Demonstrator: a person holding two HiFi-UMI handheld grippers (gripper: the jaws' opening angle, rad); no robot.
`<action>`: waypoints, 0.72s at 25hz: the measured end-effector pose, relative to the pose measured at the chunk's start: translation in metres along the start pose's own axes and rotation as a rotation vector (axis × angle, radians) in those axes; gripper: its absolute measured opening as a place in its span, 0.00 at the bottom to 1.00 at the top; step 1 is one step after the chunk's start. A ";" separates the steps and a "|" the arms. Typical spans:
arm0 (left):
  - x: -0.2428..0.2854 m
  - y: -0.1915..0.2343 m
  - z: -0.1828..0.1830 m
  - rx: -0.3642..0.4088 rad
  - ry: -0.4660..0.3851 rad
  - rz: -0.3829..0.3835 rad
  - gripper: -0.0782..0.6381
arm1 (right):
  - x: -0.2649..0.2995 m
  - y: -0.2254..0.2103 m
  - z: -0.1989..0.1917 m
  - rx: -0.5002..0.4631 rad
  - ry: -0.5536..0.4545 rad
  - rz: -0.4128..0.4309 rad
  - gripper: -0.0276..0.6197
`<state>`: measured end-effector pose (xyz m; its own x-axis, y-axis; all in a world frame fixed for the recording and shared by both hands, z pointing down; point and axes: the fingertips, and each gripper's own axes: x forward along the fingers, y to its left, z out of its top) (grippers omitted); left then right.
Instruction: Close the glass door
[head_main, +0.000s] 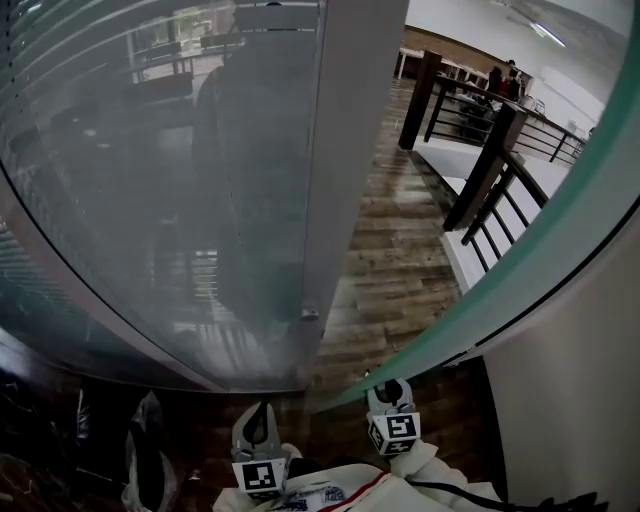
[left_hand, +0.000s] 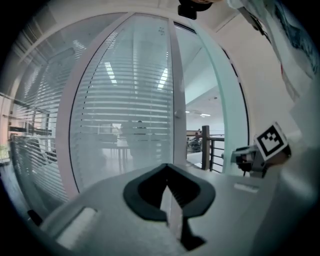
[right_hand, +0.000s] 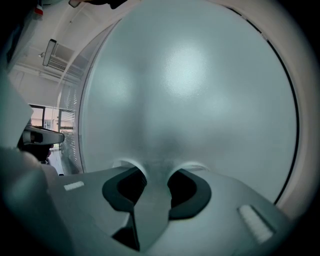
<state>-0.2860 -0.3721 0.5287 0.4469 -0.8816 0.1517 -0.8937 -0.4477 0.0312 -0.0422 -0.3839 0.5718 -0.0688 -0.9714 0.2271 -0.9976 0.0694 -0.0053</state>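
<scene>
The glass door (head_main: 520, 262) shows as a pale green edge that runs from low centre up to the right in the head view. My right gripper (head_main: 390, 392) sits at its lower end. In the right gripper view the frosted pane (right_hand: 190, 90) fills the picture, and my right gripper (right_hand: 156, 176) is shut on the door's edge, a grey strip of glass between its dark pads. My left gripper (head_main: 264, 420) hangs just left of it, apart from the door. Its jaws (left_hand: 170, 189) are shut with nothing between them, and it faces the doorway (left_hand: 197, 140).
A fixed frosted panel with blind-like stripes (head_main: 190, 200) and a grey frame post (head_main: 350, 150) stand at the left. Beyond the opening lie a wood floor (head_main: 390, 270) and a dark railing (head_main: 490, 195). People stand far off (head_main: 505, 78). A white wall (head_main: 580, 400) is at the right.
</scene>
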 end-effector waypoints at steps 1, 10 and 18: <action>0.001 0.002 -0.002 0.004 0.000 -0.010 0.11 | 0.002 -0.001 0.000 0.001 -0.004 -0.008 0.23; 0.020 0.003 -0.014 0.000 0.027 -0.085 0.11 | 0.020 0.000 0.003 0.005 0.005 -0.087 0.23; 0.042 0.009 -0.014 0.020 0.048 -0.106 0.11 | 0.044 -0.002 0.010 0.001 -0.017 -0.114 0.23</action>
<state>-0.2756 -0.4107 0.5492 0.5364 -0.8209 0.1957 -0.8400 -0.5417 0.0300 -0.0436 -0.4285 0.5724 0.0454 -0.9767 0.2098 -0.9989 -0.0424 0.0189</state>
